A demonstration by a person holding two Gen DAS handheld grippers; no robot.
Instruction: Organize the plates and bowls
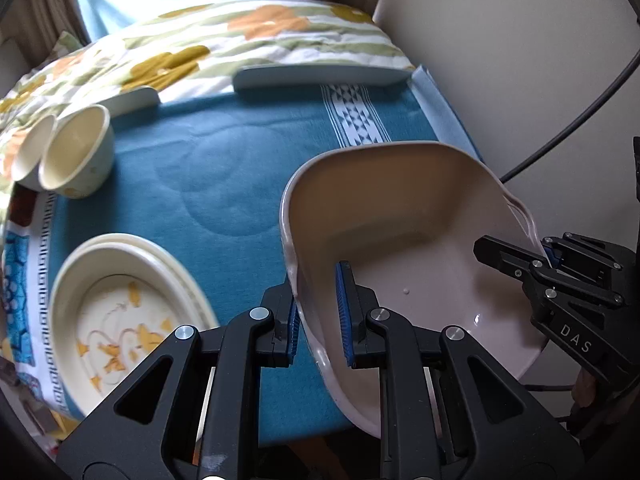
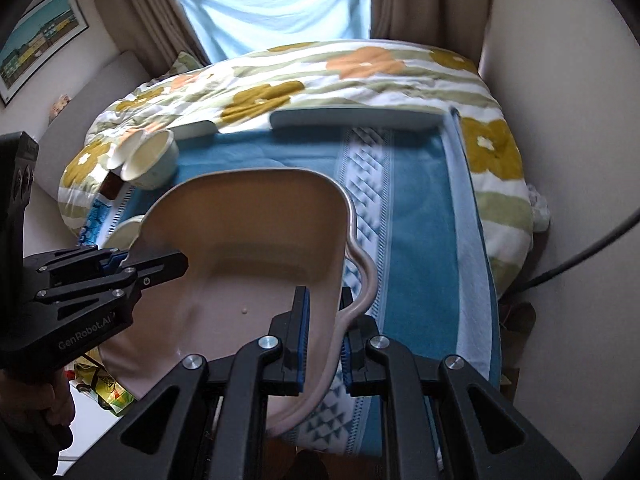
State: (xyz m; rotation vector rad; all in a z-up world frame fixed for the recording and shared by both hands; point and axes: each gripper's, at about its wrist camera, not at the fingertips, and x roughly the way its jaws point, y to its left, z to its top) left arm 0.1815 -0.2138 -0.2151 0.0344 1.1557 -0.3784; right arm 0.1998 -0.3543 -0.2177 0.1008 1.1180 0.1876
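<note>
1. Far left in the left wrist view, two small cream bowls (image 1: 76, 152) lie tipped on their sides, touching each other, at the edge of a teal cloth (image 1: 224, 184) spread over a bed with a flowered quilt (image 1: 208, 48).
2. Below them, a stack of cream plates (image 1: 132, 312) with yellow floral marks rests flat on the cloth.
3. At the far edge of the cloth, two pale blue plates (image 1: 320, 76) stand in a row against the quilt, seen edge-on.
4. The left gripper (image 1: 318, 322) has its blue-padded fingers (image 1: 343, 312) closed narrowly on the left rim of a large pale pink dish (image 1: 400, 220): one finger inside, one outside.
5. The dish is lifted above the cloth, tilted, and empty apart from a small white speck.
6. On the right, the right gripper (image 1: 550, 258) clamps the opposite rim. Its black body reads "DAS".
7. In the right wrist view, the left gripper (image 2: 120, 260) enters from the left, marked "GenRobot.AI"; a hand (image 2: 48, 400) holds its handle.
8. The right gripper (image 2: 324, 336) pinches the dish (image 2: 248, 232) at its wavy right rim, fingers (image 2: 302, 336) nearly together.
9. Upper left, a framed picture (image 2: 40, 48) of coloured houses hangs on the wall.
</note>
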